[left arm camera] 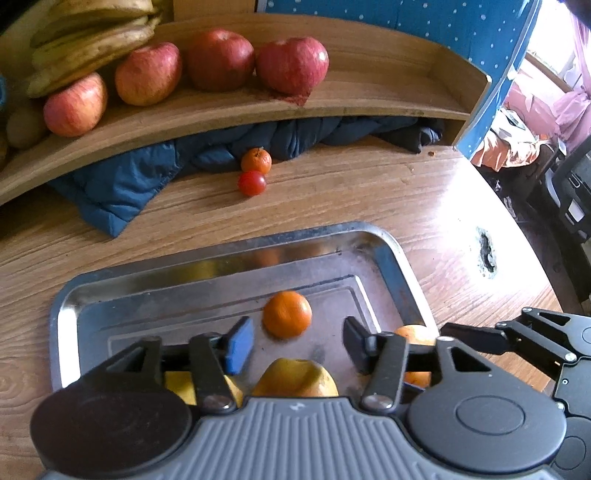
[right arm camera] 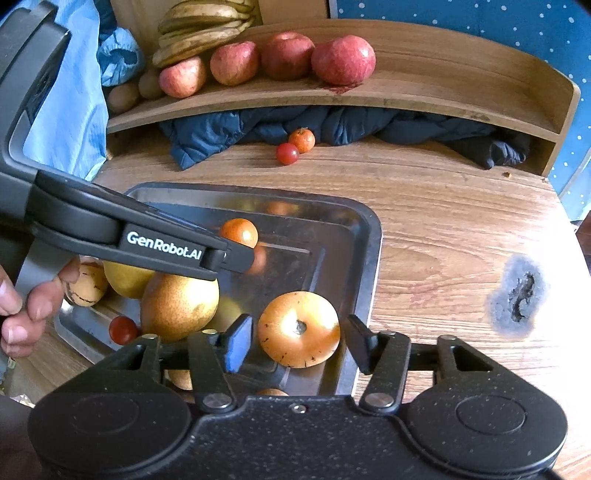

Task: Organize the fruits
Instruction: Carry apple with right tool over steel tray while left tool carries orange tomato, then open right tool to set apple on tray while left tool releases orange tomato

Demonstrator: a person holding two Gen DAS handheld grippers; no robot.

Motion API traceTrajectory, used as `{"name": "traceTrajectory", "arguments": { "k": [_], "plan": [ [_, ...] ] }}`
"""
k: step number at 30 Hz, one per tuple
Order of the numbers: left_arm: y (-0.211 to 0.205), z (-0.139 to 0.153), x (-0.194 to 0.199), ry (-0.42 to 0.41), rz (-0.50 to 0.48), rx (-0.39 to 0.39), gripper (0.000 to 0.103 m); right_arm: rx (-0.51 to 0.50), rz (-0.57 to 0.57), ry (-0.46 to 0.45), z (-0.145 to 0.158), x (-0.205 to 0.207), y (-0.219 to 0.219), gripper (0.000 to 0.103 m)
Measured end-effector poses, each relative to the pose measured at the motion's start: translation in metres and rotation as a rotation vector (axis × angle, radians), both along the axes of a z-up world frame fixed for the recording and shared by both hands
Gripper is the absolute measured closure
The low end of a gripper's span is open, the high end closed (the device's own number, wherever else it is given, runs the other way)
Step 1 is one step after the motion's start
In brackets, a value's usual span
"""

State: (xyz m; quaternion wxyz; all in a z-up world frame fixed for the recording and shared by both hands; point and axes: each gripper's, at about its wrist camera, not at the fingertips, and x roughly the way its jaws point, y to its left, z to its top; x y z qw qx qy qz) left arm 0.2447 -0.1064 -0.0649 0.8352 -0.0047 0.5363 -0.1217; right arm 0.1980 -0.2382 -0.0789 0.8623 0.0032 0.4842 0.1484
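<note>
Between the wide-spread jaws of the right gripper [right arm camera: 299, 347] a round golden-brown fruit [right arm camera: 298, 329] is framed, stem end up, touched by neither finger. It is judged firm, smooth and fairly heavy, with skin that may bruise; a hold across its widest girth, below the stem dimple, would be steadiest. It lies in the near right corner of a steel tray [right arm camera: 369, 258], whose polished floor is likely to let round fruit roll.

Left of these jaws, a large russet pear [right arm camera: 179, 304], a yellow fruit [right arm camera: 125, 277], a speckled fruit [right arm camera: 86, 284] and a cherry tomato [right arm camera: 123, 329] are crowded together in the tray.

The left gripper [left arm camera: 299, 345] is likewise held wide and empty over the tray, and a small mandarin [left arm camera: 287, 314] is seen just beyond its fingertips; it is judged light and soft-skinned.

Farther ahead, on the tabletop [right arm camera: 424, 206], a second mandarin [right arm camera: 302, 140] and tomato [right arm camera: 287, 153] rest touching, against a blue jacket [right arm camera: 207, 136]. Beyond, on a wooden shelf [right arm camera: 443, 88], four red apples [right arm camera: 342, 61] are lined beside bananas [right arm camera: 199, 33].
</note>
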Motion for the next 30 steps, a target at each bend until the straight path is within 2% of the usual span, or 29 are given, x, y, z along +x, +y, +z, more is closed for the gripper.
{"name": "traceTrajectory", "arguments": {
  "k": [1,3,16,22,30],
  "plan": [
    [0.0,0.003,-0.002,-0.006,0.004,-0.002,0.03,-0.002,0.0,-0.006,0.002,-0.002,0.0,0.039],
    [0.0,0.009,-0.008,-0.022,0.01,-0.009,0.021,-0.006,-0.004,-0.022,0.005,-0.007,-0.001,0.034],
    [0.018,0.038,-0.055,-0.067,0.086,0.033,0.005,-0.001,-0.026,-0.099,0.029,-0.04,-0.013,0.001],
    [0.038,0.044,-0.087,-0.045,0.13,0.074,0.001,0.019,-0.04,-0.095,0.033,-0.057,-0.019,0.001],
    [0.057,0.036,-0.118,0.019,0.218,0.122,0.001,0.04,0.005,-0.065,0.027,-0.075,-0.008,0.001]
  ]
}}
